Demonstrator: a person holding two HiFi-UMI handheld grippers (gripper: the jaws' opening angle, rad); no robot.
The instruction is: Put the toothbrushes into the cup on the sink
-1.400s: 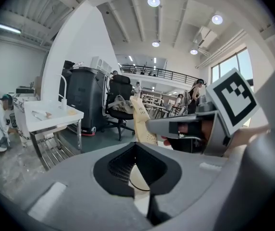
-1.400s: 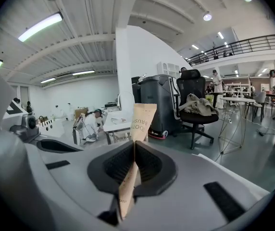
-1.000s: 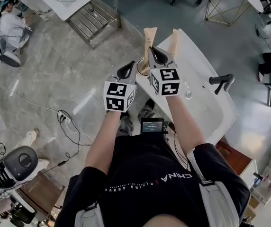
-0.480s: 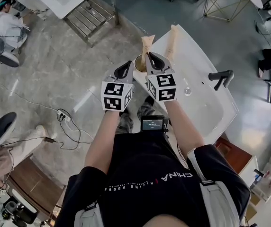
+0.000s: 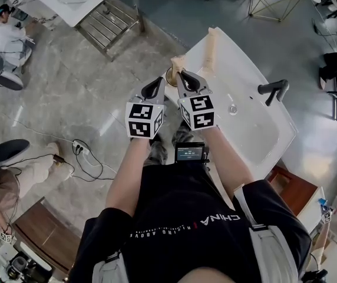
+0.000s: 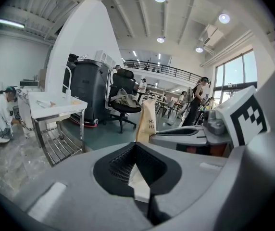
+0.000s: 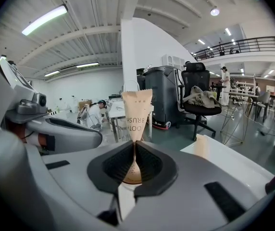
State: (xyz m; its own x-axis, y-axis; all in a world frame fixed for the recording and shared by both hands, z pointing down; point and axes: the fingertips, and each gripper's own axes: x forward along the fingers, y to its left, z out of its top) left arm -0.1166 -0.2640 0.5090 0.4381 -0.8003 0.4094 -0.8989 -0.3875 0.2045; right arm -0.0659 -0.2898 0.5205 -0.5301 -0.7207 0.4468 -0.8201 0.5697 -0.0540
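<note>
My right gripper [image 5: 181,74] is shut on a tan paper-wrapped toothbrush [image 5: 177,63]. It holds the packet upright at the sink's near-left corner. In the right gripper view the packet [image 7: 136,109] rises from between the closed jaws [image 7: 135,144]. The brown cup [image 7: 129,173] shows just below them. From the head view, the cup [image 5: 169,76] is mostly hidden under the grippers. A second wrapped toothbrush [image 5: 208,43] stands on the white sink [image 5: 257,131] further back. My left gripper [image 5: 159,81] is shut and holds nothing, close to the left of the right one.
A black faucet [image 5: 273,89] stands at the sink's right side, near the drain [image 5: 233,108]. A white table with a metal rack [image 5: 106,19] is across the floor. A person [image 5: 6,40] crouches at far left. Cables [image 5: 77,152] lie on the floor.
The right gripper has drifted slightly left and nearer with the toothbrush packet, which now shows shorter above the jaws. The left gripper has stayed beside it.
</note>
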